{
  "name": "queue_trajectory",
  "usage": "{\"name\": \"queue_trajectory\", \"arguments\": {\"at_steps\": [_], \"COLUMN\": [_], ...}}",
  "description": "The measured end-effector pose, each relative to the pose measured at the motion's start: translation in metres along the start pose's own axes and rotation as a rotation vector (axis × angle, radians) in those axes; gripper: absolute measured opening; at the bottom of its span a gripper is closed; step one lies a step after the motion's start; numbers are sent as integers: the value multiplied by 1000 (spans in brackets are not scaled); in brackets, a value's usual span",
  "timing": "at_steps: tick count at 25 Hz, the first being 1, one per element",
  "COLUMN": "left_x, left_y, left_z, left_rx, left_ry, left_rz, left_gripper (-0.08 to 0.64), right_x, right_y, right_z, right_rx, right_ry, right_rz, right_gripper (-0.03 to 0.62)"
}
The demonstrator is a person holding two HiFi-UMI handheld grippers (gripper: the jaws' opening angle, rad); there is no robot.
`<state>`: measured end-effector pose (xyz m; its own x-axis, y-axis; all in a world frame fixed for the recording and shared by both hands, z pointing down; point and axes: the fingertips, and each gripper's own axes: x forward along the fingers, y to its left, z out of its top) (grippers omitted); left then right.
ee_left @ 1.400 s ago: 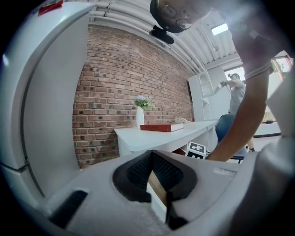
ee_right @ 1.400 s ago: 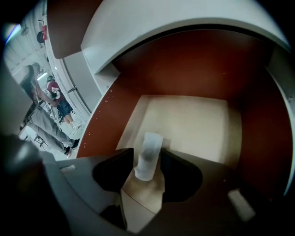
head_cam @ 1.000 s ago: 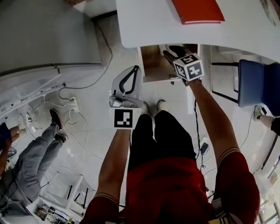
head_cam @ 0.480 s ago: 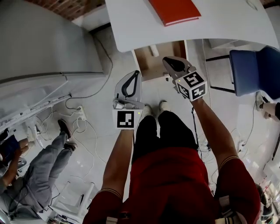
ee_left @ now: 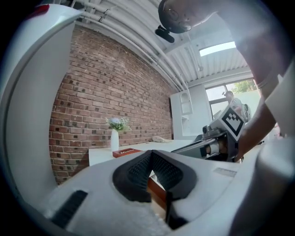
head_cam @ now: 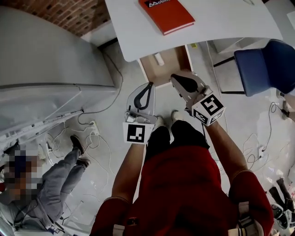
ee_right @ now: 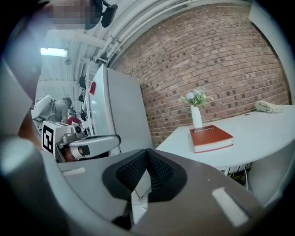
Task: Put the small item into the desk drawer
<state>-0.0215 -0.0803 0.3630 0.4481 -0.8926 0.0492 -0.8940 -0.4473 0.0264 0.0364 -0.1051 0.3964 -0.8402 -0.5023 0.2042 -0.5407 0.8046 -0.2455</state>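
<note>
The wooden desk drawer (head_cam: pixel 171 69) stands pulled out under the white desk (head_cam: pixel 221 23). A small white item (head_cam: pixel 159 58) lies inside it near the back left. My right gripper (head_cam: pixel 174 78) hovers just in front of the drawer's front edge, its jaws closed tip to tip with nothing between them (ee_right: pixel 147 153). My left gripper (head_cam: pixel 148 85) is beside it to the left, over the floor, also shut and empty (ee_left: pixel 151 155). A strip of the drawer's brown wood (ee_left: pixel 156 196) shows below the left gripper's pads.
A red book (head_cam: pixel 167 14) lies on the desk, with a white vase (ee_right: pixel 196 115) farther along. A blue chair (head_cam: pixel 265 64) stands at the right, a grey cabinet (head_cam: pixel 46 60) at the left. Cables (head_cam: pixel 92 133) trail on the floor. Another person (head_cam: pixel 41 184) sits at lower left.
My right gripper has drawn back out of the drawer toward me and its jaws have closed. The small item stays in the drawer. The left gripper has hardly moved.
</note>
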Motion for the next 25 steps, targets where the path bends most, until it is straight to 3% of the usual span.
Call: {"name": "queue_trajectory", "arguments": {"at_steps": [11, 17, 25], "left_x": [-48, -63, -74], "left_y": [-43, -62, -72], "left_z": [79, 100, 102], "left_rx": [23, 55, 70], "left_ry": [-77, -102, -79], "left_rz": [-91, -144, -181], "left_gripper": [6, 6, 6], "right_x": [-73, -97, -118], "right_y": [77, 96, 94], "right_z": [76, 84, 81], "right_rx": [-41, -83, -81], "right_ry": [-185, -210, -208], "right_rz": [33, 40, -7], "right_gripper": [11, 11, 11]}}
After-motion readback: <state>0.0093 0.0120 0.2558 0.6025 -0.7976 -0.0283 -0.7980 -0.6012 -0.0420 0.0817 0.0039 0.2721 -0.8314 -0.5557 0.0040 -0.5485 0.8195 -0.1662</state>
